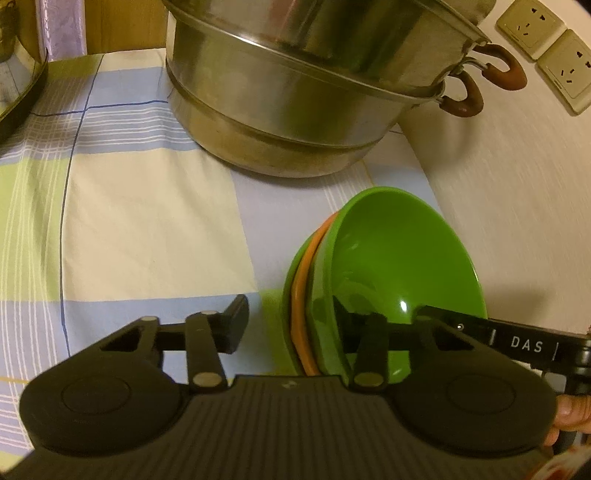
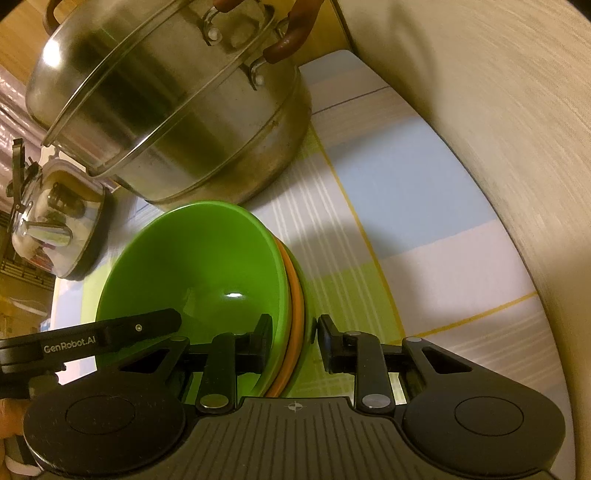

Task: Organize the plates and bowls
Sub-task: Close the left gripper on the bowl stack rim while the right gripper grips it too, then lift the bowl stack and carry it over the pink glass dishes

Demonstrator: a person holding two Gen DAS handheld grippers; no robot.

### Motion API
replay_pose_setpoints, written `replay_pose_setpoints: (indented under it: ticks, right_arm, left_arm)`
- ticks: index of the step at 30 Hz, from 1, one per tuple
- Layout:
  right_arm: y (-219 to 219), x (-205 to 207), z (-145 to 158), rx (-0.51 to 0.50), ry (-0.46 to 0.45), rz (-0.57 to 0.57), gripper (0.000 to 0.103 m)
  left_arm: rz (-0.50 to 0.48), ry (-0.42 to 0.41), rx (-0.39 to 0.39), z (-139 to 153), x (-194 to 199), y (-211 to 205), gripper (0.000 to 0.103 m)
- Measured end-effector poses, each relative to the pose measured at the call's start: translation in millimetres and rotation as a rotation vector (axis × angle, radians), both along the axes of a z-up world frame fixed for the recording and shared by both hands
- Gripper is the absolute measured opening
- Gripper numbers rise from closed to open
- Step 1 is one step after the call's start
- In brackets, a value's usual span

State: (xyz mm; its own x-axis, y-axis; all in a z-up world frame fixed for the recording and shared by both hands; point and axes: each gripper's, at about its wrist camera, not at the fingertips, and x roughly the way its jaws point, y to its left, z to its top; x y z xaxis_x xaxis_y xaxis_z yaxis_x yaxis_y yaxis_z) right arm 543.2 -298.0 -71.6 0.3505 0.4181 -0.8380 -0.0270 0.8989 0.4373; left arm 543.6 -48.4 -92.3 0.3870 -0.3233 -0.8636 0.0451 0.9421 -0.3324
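Bowls, nested, look light, stiff, slick; right gripper clenches their 3 o'clock rim; left gripper straddles the 9 o'clock rim, released.

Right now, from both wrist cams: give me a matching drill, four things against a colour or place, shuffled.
Things:
1. steamer pot
2. middle bowl
3. innermost bowl
4. wall sockets

Colour or place:
A. green
B. bare steel, behind the bowl stack
C. orange
D. on the wall, right of the pot's handles

Pairs: 1-B, 2-C, 3-A, 4-D
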Motion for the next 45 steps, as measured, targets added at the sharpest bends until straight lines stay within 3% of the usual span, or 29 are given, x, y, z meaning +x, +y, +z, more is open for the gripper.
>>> replay_pose_setpoints:
  ticks: [8,29,45]
  right_arm:
    - [-4,0,-1,0.018,0.014,-0.008,0.027]
    - [3,-1,3,-0.033,0.075,-0.033,0.023]
    - [2,-43,13,-0.03,0.113,-0.033,0.022]
  left_arm:
    - [-0.005,0.028,-0.041,-3,2,-1,0.023]
    - [-0.044,0.032,0.016,-2,-3,-10,0.02]
    - [-0.061,0.06,0.03,5,-51,-3,0.02]
